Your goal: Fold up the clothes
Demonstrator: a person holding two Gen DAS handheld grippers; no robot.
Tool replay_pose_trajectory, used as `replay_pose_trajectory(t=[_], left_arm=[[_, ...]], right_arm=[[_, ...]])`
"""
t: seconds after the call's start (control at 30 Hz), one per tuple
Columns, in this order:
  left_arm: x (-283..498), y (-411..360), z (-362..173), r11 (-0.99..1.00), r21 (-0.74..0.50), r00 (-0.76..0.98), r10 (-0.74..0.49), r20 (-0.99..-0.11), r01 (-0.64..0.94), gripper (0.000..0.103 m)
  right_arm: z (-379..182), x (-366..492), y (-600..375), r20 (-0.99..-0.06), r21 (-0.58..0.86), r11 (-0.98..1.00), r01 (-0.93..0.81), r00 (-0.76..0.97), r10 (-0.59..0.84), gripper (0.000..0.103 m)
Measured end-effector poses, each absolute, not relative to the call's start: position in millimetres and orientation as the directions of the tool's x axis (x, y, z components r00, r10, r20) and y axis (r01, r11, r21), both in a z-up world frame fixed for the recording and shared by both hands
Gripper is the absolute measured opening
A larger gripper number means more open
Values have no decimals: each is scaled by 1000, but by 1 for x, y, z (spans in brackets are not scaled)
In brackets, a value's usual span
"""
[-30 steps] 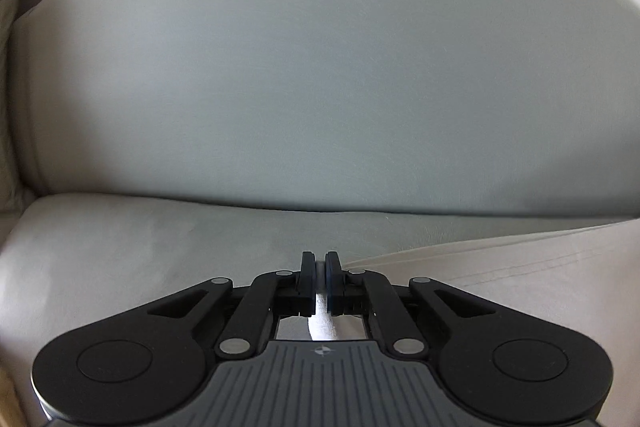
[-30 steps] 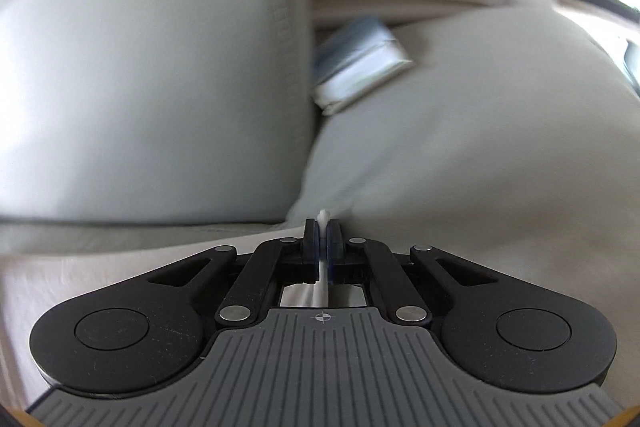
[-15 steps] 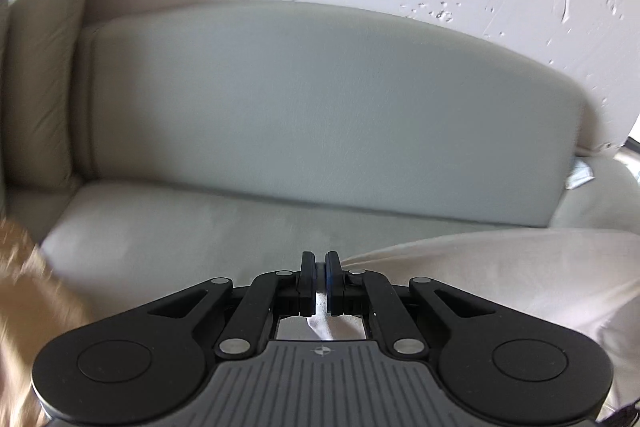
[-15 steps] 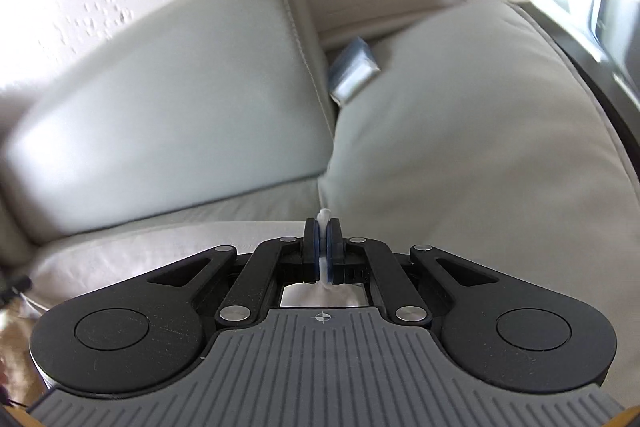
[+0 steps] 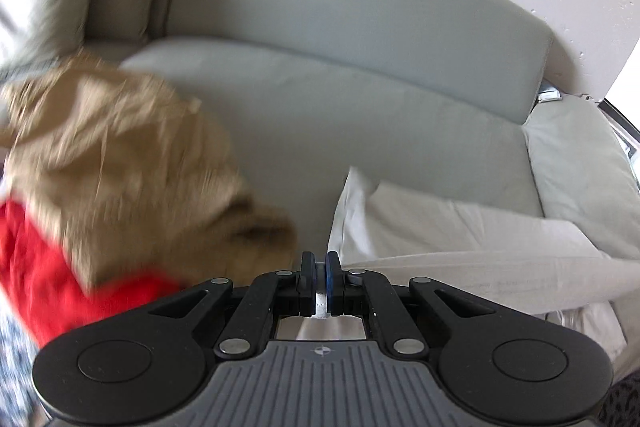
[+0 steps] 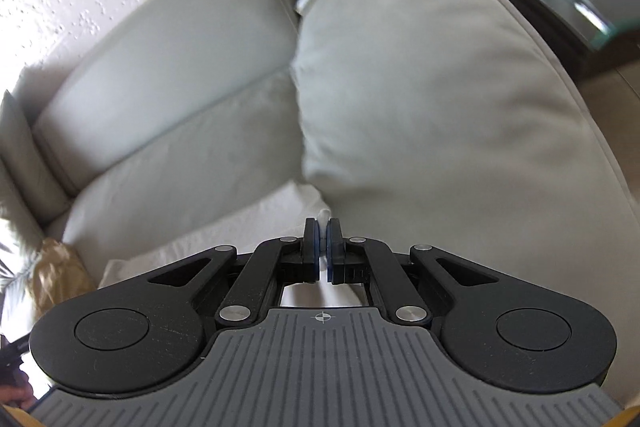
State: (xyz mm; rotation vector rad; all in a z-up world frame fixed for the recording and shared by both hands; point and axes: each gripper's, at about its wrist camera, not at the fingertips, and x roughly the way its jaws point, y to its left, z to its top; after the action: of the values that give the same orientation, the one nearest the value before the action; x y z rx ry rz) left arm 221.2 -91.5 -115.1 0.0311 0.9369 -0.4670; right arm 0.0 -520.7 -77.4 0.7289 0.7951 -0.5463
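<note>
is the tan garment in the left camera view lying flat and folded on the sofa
No, the tan garment sits in a crumpled heap beside red cloth on the sofa.

right hand-held gripper [image 6: 322, 237] pinches white cloth [image 6: 240, 231] over sofa [image 6: 180, 147]

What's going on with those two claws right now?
Left gripper and right gripper shut on white garment. Tan garment heaped beside. Nothing blocking.
</note>
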Motion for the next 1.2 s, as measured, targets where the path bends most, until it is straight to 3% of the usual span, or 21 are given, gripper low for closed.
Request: replay_pose_trajectory(t=[0.2, 0.27, 0.3, 0.33, 0.37, 0.4, 0.47, 0.53, 0.67, 0.97, 1.1, 1.2], left_arm=[[195, -83, -142, 915, -137, 483, -323, -814, 380, 4], [192, -80, -147, 922, -112, 469, -291, -834, 372, 10], [191, -78, -148, 928, -99, 464, -270, -844, 360, 22], [184, -73, -143, 936, -85, 484, -253, -838, 342, 28], [177, -68, -138, 944, -70, 504, -235, -831, 324, 29], [166, -62, -131, 953, -46, 548, -211, -810, 300, 32], [157, -57, -120, 951, -53, 593, -232, -771, 303, 32], [153, -66, -111, 922, -119, 579, -327, -747, 367, 30], [150, -124, -117, 844, -148, 505, -439, -743, 516, 30], [125, -189, -181, 769, -78, 362, -385, -849, 635, 31], [93, -175, -181, 730, -37, 364, -384, -848, 682, 31], [90, -155, -173, 731, -111, 282, -393, -875, 673, 32]], right_arm=[[-120, -47, -495, -814, 389, 592, 706, 564, -138, 2], [-128, -56, -491, -819, 386, 595, 705, 558, -130, 3], [-129, -60, -489, -822, 383, 602, 701, 556, -125, 3], [-129, -65, -489, -825, 384, 602, 700, 552, -116, 7], [-126, -70, -489, -828, 381, 595, 708, 548, -122, 21], [-122, -77, -489, -828, 375, 586, 719, 543, -137, 24], [-107, -88, -486, -814, 341, 593, 729, 544, -201, 28], [-94, -88, -482, -796, 341, 611, 715, 565, -217, 28], [-92, -48, -474, -780, 425, 646, 634, 619, -95, 34], [-149, 23, -420, -839, 417, 729, 542, 538, 80, 34], [-166, 11, -400, -905, 303, 795, 526, 420, 67, 34], [-159, -7, -393, -931, 259, 821, 508, 357, 72, 38]])
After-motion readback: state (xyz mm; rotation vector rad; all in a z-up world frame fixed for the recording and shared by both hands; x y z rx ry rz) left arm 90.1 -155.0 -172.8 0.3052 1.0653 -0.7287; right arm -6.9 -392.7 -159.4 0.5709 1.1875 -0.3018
